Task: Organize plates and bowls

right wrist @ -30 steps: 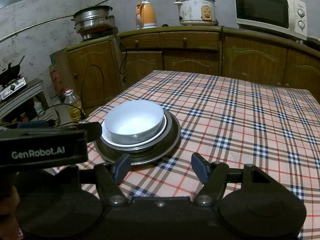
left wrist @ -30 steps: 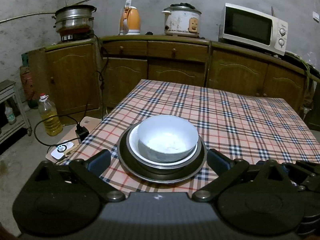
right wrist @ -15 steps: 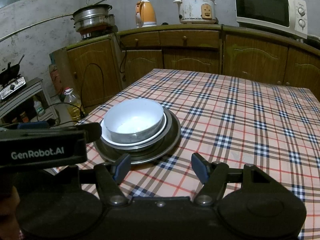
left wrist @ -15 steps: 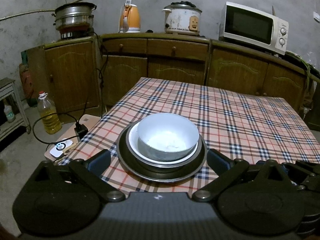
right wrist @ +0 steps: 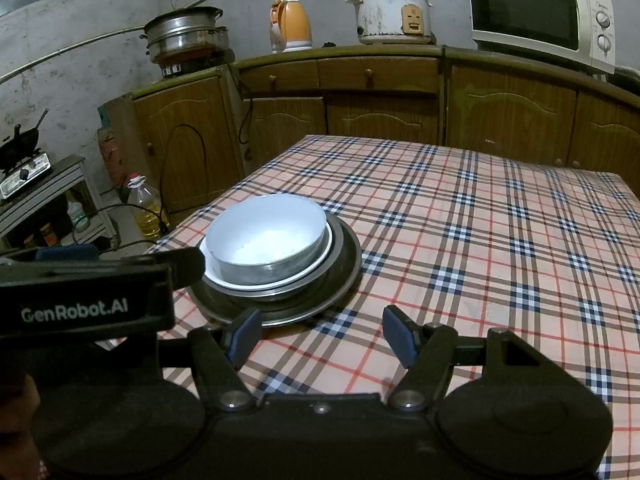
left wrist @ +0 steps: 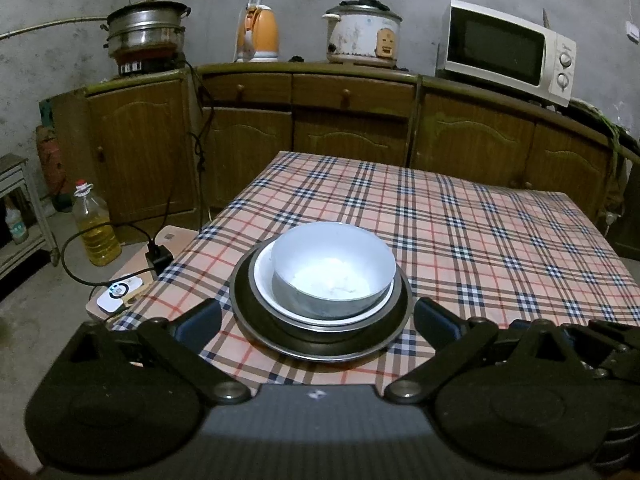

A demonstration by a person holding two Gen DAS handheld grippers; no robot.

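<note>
A stack stands near the front left corner of the plaid table (left wrist: 460, 240): a white bowl (left wrist: 334, 268) in a white plate (left wrist: 264, 276), in a metal dish (left wrist: 288, 326), on a wide dark metal plate (left wrist: 244, 312). My left gripper (left wrist: 318, 318) is open and empty, its fingers wide on either side of the stack's near edge. In the right wrist view the bowl (right wrist: 266, 234) and wide plate (right wrist: 344, 268) sit ahead to the left. My right gripper (right wrist: 322, 336) is open and empty, just short of the plate's rim. The left gripper's body (right wrist: 88, 300) shows at the left.
Wooden cabinets (left wrist: 352, 120) run behind the table with a steamer pot (left wrist: 146, 28), orange kettle (left wrist: 258, 34), rice cooker (left wrist: 362, 34) and microwave (left wrist: 508, 50). An oil bottle (left wrist: 96, 226), cables and a charger (left wrist: 160, 256) lie on the floor at left.
Both grippers have drawn back and risen slightly from the stack. The stack has not moved and both grippers stay open.
</note>
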